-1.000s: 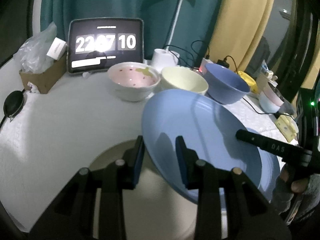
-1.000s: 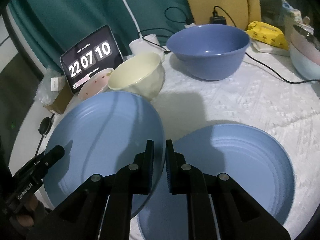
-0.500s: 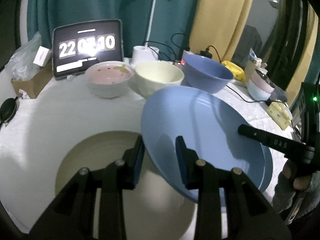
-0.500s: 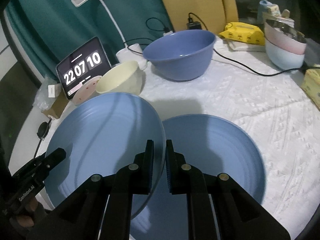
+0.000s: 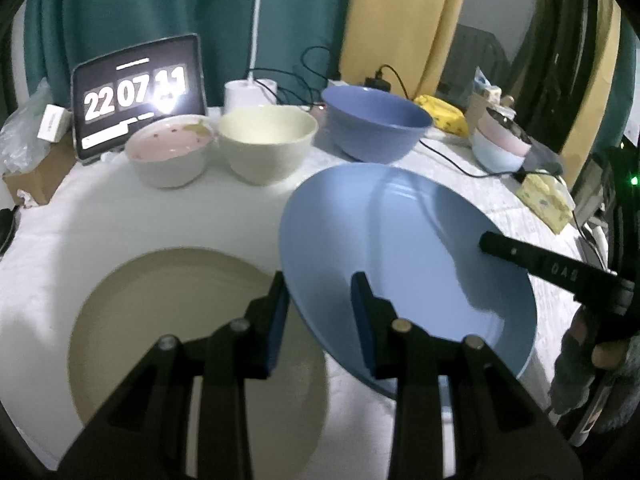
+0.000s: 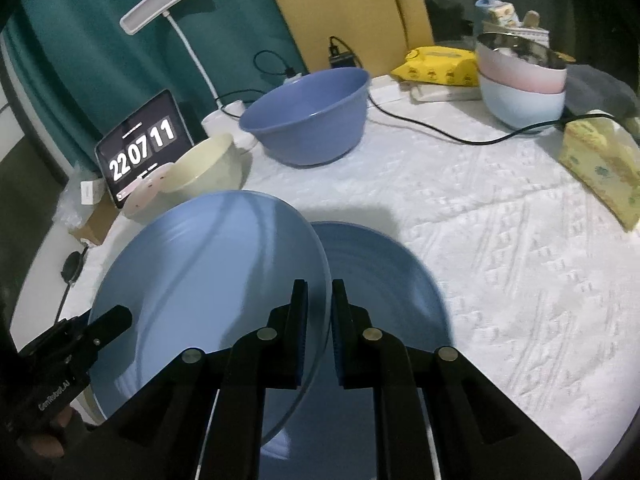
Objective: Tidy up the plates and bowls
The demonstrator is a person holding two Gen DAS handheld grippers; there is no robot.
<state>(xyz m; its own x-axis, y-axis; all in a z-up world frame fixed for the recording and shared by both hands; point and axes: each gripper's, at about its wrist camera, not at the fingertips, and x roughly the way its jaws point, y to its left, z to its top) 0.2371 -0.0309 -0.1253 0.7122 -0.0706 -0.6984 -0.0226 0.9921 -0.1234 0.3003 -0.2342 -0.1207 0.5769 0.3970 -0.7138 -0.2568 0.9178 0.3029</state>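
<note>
A light blue plate (image 5: 408, 248) hangs tilted above the table, gripped at opposite rims. My left gripper (image 5: 320, 292) is shut on its left rim, and my right gripper (image 6: 319, 292) is shut on its right rim (image 6: 320, 248). Under the held plate's right side a darker blue plate (image 6: 380, 280) lies on the white cloth, and a beige plate (image 5: 168, 312) lies below my left gripper. Behind them stand a pink spotted bowl (image 5: 170, 156), a cream bowl (image 5: 266, 144) and a large blue bowl (image 5: 376, 124). A person's hand (image 5: 584, 344) holds the right gripper.
A tablet clock (image 5: 136, 92) and a white desk lamp (image 6: 160, 0) stand at the back. Black cables (image 6: 440, 132) cross the cloth. Stacked pastel bowls (image 6: 520, 84), yellow tissue packs (image 6: 600, 164) and a cardboard box (image 5: 32, 176) line the edges.
Both grippers carried the light blue plate to the right, so it now overlaps the darker blue plate more. The beige plate has slid left in the left wrist view. Both grips are unchanged.
</note>
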